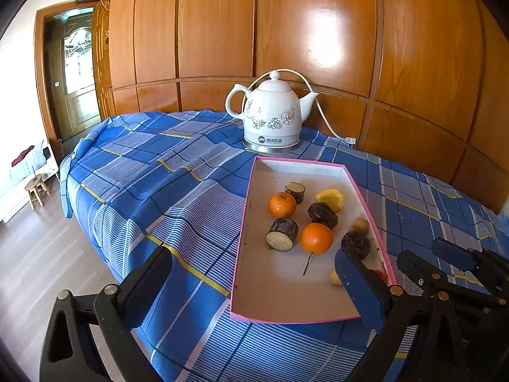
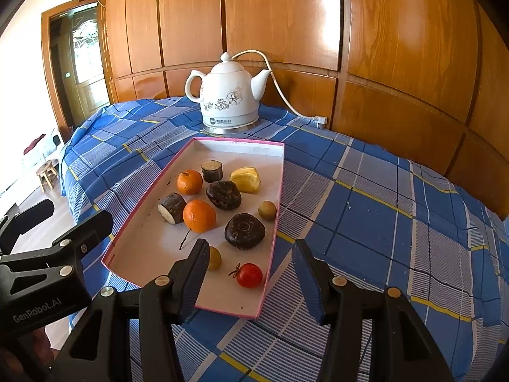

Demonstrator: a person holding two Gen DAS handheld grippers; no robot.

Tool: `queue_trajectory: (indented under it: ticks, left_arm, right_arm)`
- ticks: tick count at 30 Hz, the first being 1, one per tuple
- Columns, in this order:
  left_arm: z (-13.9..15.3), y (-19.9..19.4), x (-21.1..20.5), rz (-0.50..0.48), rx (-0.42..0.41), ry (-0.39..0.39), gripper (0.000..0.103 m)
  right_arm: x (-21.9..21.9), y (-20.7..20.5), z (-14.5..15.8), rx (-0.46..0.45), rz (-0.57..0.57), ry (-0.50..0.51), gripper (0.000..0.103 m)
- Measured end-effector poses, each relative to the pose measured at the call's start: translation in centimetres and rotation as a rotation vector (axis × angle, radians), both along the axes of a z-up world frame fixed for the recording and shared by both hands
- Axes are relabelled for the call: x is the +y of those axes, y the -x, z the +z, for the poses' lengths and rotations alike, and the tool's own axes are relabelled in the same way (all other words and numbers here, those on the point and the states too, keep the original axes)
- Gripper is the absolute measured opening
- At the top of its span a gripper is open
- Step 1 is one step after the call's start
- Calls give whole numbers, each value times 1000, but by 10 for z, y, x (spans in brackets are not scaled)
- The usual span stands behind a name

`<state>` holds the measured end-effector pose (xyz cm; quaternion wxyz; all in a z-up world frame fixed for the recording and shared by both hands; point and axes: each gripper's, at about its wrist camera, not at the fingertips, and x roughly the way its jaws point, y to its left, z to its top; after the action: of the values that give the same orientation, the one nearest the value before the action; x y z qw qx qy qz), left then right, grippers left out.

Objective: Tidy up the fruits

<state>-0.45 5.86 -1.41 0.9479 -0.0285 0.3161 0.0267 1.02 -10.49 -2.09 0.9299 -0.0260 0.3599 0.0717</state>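
Observation:
A pink-rimmed shallow box [image 1: 251, 197] [image 2: 280, 191] lies on the blue plaid cloth. It holds two oranges [image 1: 316, 238] [image 2: 199, 215], two cut dark cane pieces [image 1: 282, 234] [image 2: 172, 207], dark round fruits [image 2: 244, 230], a yellow fruit [image 2: 245, 179], small yellowish fruits [image 2: 267, 210] and a cherry tomato [image 2: 250, 274]. My left gripper [image 1: 254, 289] is open and empty, over the box's near left corner. My right gripper [image 2: 251, 273] is open and empty, above the box's near end by the tomato. It also shows in the left wrist view [image 1: 445, 261].
A white flowered electric kettle [image 1: 270, 113] [image 2: 229, 95] stands behind the box, its cord running to the wood-panelled wall [image 1: 318, 31]. The table's left edge drops to the floor, where a small stool [image 1: 36, 189] stands.

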Motion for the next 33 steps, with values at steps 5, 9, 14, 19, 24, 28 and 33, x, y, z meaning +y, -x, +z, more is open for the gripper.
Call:
queue_trajectory:
  ticks: [5, 9, 14, 19, 24, 28, 33]
  left_arm:
    - [0, 0, 0, -1, -1, 0, 103]
    - [1, 1, 0, -1, -3, 2, 103]
    - [1, 1, 0, -2, -3, 3, 103]
    - [2, 1, -1, -6, -2, 2, 103]
    - [2, 1, -2, -8, 3, 4, 103]
    - [1, 0, -2, -8, 6, 7, 103]
    - [1, -1, -1, -13, 8, 12, 103]
  right_arm:
    - [0, 0, 1, 1, 4, 2, 55]
    - [1, 0, 2, -4, 7, 3, 55]
    - [2, 1, 2, -7, 11, 5, 55]
    - [2, 1, 2, -6, 11, 5, 55]
    - [2, 1, 2, -4, 11, 5, 55]
    - [2, 0, 1, -3, 12, 5, 55]
    - [2, 0, 0, -1, 12, 3, 55]
